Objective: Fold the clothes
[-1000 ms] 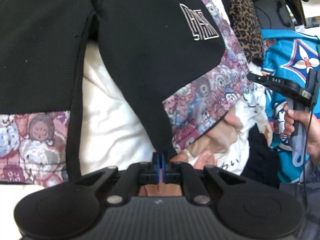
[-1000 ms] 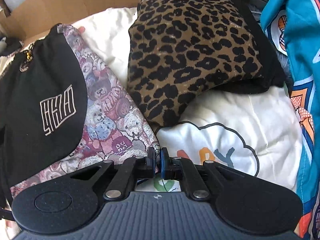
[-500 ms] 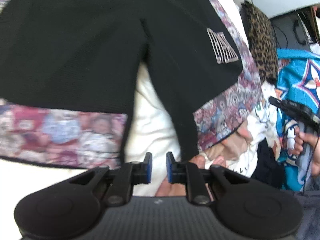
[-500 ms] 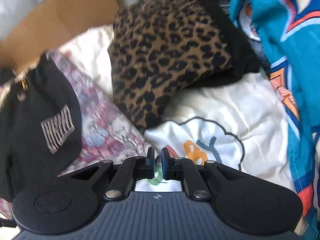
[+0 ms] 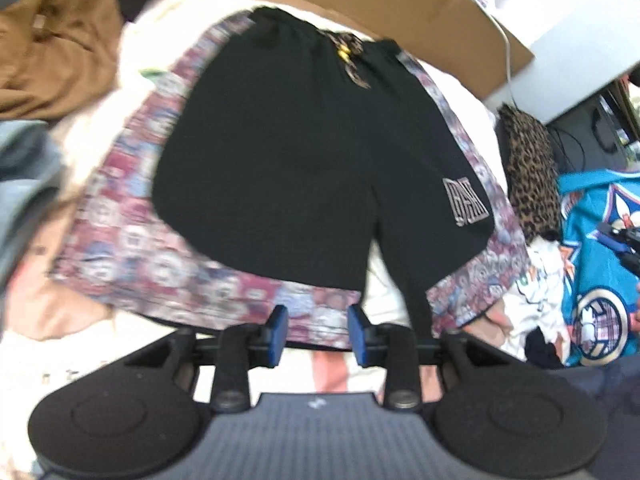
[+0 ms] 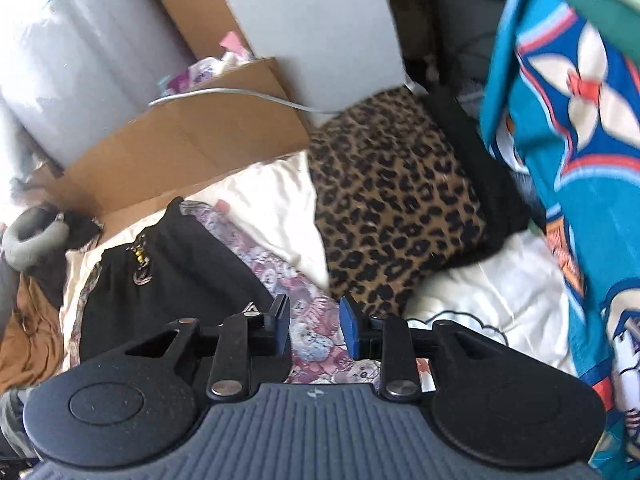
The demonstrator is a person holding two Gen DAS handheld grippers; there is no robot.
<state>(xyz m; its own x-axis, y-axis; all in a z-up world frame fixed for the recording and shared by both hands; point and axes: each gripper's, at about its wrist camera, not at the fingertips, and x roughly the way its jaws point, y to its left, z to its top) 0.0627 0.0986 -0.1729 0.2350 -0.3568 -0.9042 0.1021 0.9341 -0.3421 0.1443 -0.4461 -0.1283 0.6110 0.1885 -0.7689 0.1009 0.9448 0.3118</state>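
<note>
The left tongs (image 5: 316, 334) are spread, their blue pads apart with nothing between them, hovering just over the near hem of the shorts (image 5: 304, 168). The right tongs (image 6: 314, 326) are spread as well and grip nothing — the patterned side panel of the shorts shows through the gap.

From the left wrist view, the shorts lie flat on a cream sheet (image 5: 384, 292), filling the middle of the picture: black fabric in front, bear-print panels down both sides, the waistband up at 12 o'clock with a small yellow-tipped drawstring (image 5: 346, 54). A pale outlined logo (image 5: 468, 202) sits on the leg at 3 o'clock. The two legs part just above the left tongs, with cream sheet showing in the slit.

Further out, a leopard-print cushion (image 6: 396, 216) lies at 1 o'clock from the right tongs, touching the edge of the shorts' patterned panel. A turquoise cartoon-print garment (image 6: 580, 168) hangs down the 3 o'clock side. A white piece with a cloud outline (image 6: 472, 320) lies beside the cushion, near the right tongs.

At 11 o'clock in the left view sits a heap of brown cloth (image 5: 56, 48). A cardboard box (image 6: 180, 148) stands beyond the waistband — a white cable (image 6: 240, 94) draped across its top. The left view is somewhat blurred at its edges.
</note>
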